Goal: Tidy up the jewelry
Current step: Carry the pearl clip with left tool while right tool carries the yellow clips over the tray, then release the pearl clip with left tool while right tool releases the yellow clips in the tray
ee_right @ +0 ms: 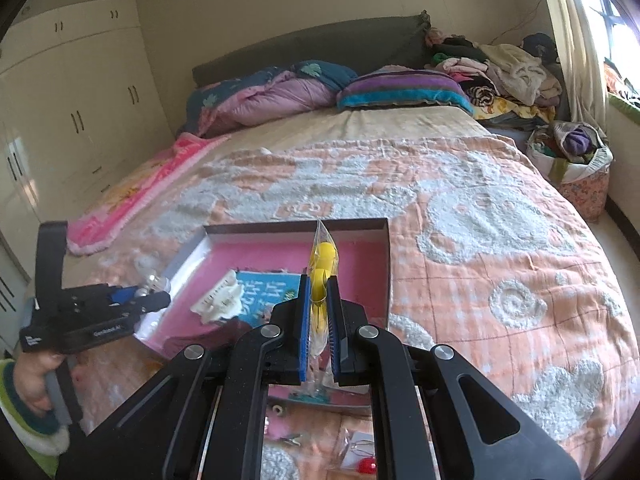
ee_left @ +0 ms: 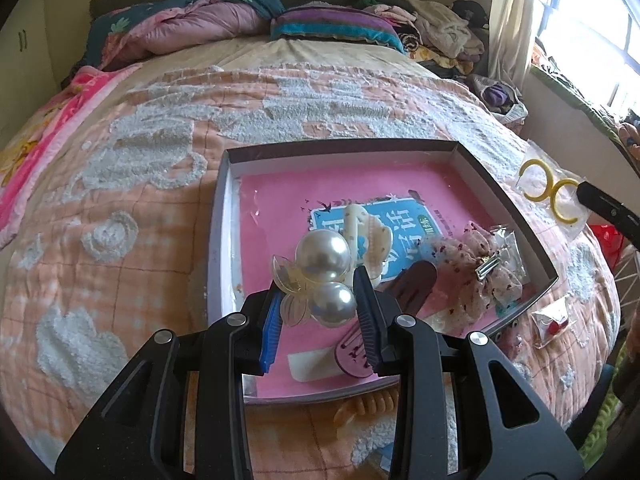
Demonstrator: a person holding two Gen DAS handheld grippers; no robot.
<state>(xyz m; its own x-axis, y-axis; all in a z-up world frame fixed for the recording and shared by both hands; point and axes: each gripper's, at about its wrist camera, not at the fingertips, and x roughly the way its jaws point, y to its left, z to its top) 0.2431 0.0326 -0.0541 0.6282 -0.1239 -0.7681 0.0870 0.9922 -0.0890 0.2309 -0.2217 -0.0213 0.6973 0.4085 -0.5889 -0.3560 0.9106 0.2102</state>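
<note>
My left gripper (ee_left: 318,292) is shut on a hair clip with two big pearls and a clear butterfly (ee_left: 322,268), held just above the near left part of a shallow box (ee_left: 340,148) with a pink liner. In the right wrist view my right gripper (ee_right: 318,280) is shut on a clear bag of yellow hoop earrings (ee_right: 324,264), over the box (ee_right: 296,227). The same bag (ee_left: 552,192) shows past the box's right rim in the left wrist view. A cream claw clip (ee_left: 360,224), a brown clip (ee_left: 412,284), a lace bow clip (ee_left: 480,268) and a pink snap clip (ee_left: 352,356) lie inside the box.
The box rests on an orange and white bedspread (ee_right: 500,240). An orange comb clip (ee_left: 368,404) pokes out under its near edge. A small bag with red earrings (ee_left: 552,322) lies right of the box. Pillows, quilts and piled clothes (ee_right: 500,68) fill the bed's far end.
</note>
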